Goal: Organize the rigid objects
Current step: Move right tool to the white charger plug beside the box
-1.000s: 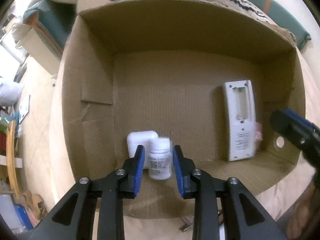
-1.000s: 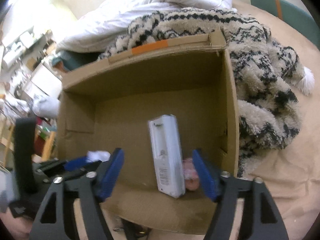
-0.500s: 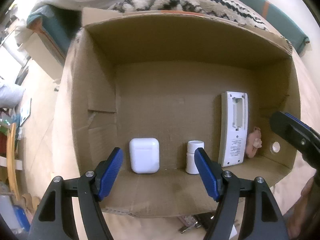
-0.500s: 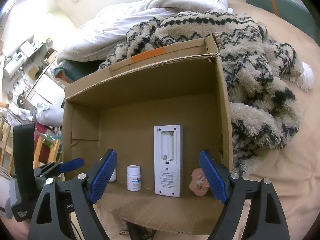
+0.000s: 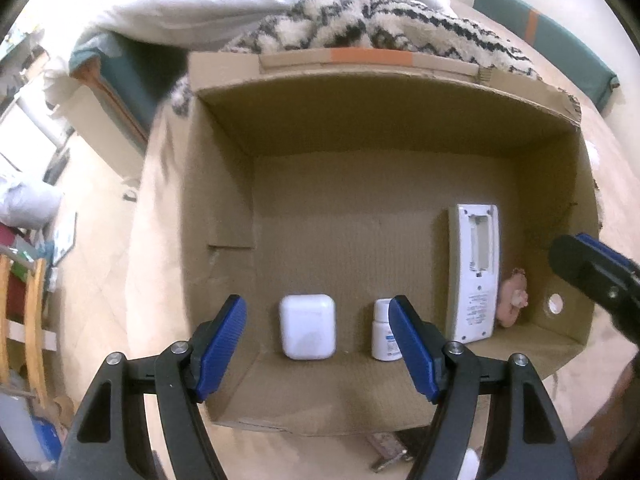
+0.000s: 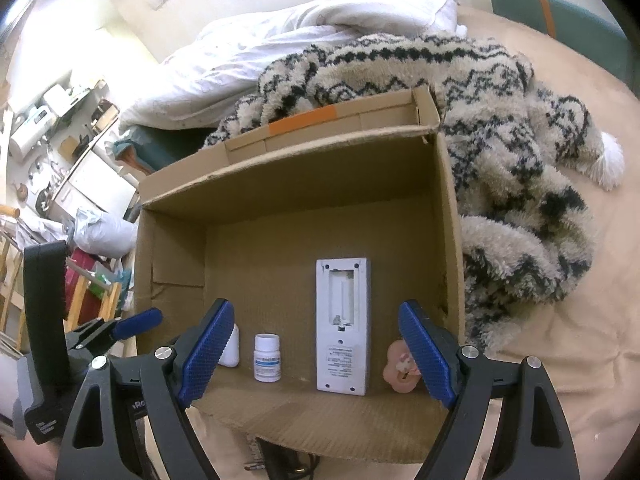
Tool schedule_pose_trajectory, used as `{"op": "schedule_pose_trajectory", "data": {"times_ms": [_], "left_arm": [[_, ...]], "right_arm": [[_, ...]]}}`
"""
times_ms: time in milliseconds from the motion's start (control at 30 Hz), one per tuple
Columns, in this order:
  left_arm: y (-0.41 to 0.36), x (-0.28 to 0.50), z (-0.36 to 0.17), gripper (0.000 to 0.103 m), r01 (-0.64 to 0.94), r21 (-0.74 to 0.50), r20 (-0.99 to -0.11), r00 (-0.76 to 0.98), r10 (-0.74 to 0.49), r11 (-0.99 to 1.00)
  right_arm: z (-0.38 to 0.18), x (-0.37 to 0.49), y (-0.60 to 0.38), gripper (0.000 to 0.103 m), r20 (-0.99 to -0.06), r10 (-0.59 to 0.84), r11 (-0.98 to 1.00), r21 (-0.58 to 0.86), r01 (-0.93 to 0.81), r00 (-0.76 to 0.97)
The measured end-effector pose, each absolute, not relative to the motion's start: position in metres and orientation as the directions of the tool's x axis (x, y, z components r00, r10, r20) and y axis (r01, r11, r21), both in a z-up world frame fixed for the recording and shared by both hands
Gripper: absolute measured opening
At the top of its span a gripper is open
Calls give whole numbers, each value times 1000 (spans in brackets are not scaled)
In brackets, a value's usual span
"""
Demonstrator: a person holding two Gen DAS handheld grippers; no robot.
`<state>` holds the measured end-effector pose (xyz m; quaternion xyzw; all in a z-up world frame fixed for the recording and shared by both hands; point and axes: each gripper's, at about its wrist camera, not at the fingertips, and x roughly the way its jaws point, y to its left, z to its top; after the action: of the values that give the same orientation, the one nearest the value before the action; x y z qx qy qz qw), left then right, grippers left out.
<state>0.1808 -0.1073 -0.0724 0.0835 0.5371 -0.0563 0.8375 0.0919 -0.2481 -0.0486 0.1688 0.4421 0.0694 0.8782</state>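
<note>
An open cardboard box [image 5: 224, 184] [image 6: 452, 216] holds a row of items along its near wall. A white earbud case [image 5: 307, 332] [image 6: 232, 346] lies at the left. A small white pill bottle [image 5: 385, 336] [image 6: 267, 358] stands upright beside it. A white remote [image 5: 474, 276] [image 6: 342, 320] lies back side up with its battery bay open. A small pink item [image 5: 512, 302] [image 6: 400, 368] sits in the right corner. My left gripper [image 5: 318, 350] is open and empty above the box's near edge. My right gripper [image 6: 318, 354] is open and empty too.
A black and cream knitted blanket [image 6: 500, 120] and a white duvet [image 6: 320, 24] lie behind and right of the box on the beige bed sheet [image 6: 592, 320]. A dark object [image 6: 280, 464] lies just below the box's near edge. Cluttered furniture [image 6: 60, 128] stands at left.
My left gripper let go of the pill bottle, opened wide and drew back and up. The bottle now stands in the box. My right gripper also drew back from the box.
</note>
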Motion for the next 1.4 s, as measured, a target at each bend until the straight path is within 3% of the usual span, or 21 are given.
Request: {"op": "schedule_pose_trajectory", "data": {"times_ms": [400, 767, 900, 1033, 1233, 1400], "left_arm": [[-67, 145, -28, 71, 152, 61, -902, 432, -10, 987], [-20, 105, -41, 71, 53, 9, -922, 388, -12, 999], [-21, 106, -55, 71, 61, 27, -933, 359, 3, 998], [-18, 109, -62, 71, 35, 14, -939, 343, 1, 999], [-17, 110, -68, 71, 28, -12, -950, 311, -20, 1000], [-16, 111, -72, 71, 19, -23, -957, 288, -27, 1000]], "right_arm": [[-21, 48, -278, 90, -690, 295, 890, 450, 73, 661], [-40, 7, -279, 89, -735, 307, 870, 475, 135, 605], [-63, 0, -263, 89, -800, 325, 886, 444, 133, 504], [-104, 1, -228, 89, -877, 388, 902, 425, 79, 284], [-156, 2, -176, 89, -958, 284, 958, 282, -54, 35], [-171, 0, -161, 89, -981, 196, 974, 195, -114, -4]]}}
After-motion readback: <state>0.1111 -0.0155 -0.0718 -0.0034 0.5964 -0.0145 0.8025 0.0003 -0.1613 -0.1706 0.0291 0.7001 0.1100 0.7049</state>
